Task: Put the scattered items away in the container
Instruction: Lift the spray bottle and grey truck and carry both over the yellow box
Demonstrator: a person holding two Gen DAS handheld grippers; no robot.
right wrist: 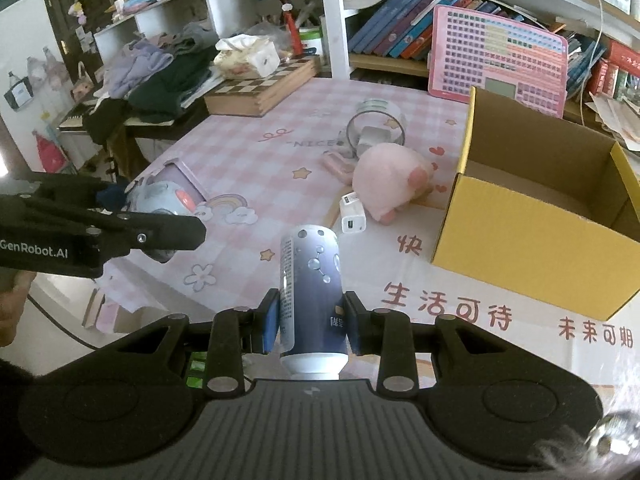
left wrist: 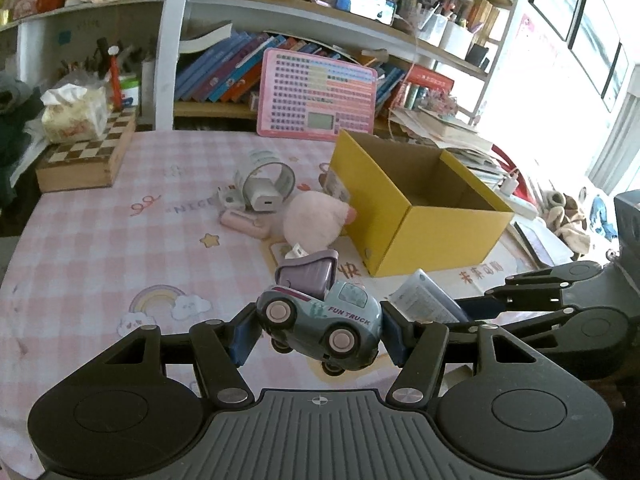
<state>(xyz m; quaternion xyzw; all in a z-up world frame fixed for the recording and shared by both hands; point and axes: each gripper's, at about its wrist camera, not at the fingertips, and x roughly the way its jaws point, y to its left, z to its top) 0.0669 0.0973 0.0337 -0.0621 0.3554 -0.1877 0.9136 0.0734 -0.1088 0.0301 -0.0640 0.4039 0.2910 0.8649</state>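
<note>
My left gripper (left wrist: 318, 330) is shut on a blue-green toy truck (left wrist: 320, 316) with a purple bed, held above the pink checked tablecloth. In the right wrist view that left gripper (right wrist: 160, 216) and the truck (right wrist: 166, 196) hang at the left. My right gripper (right wrist: 310, 320) is shut on a blue and white tube (right wrist: 312, 280); it reaches in from the right (left wrist: 472, 304) in the left wrist view. The open yellow cardboard box (left wrist: 424, 236) (right wrist: 532, 248) stands ahead to the right, its inside bare. A pink plush (right wrist: 386, 176), a white charger (right wrist: 353, 218), a tape roll (right wrist: 376, 122) and a pink case (right wrist: 336, 164) lie left of it.
A chessboard box (left wrist: 86, 156) with a tissue pack (left wrist: 74, 114) sits at the back left. A pink learning tablet (left wrist: 316, 94) leans on the bookshelf behind the box. Piled clothes (right wrist: 160, 76) lie beyond the table's left edge. Papers and cables crowd the right side.
</note>
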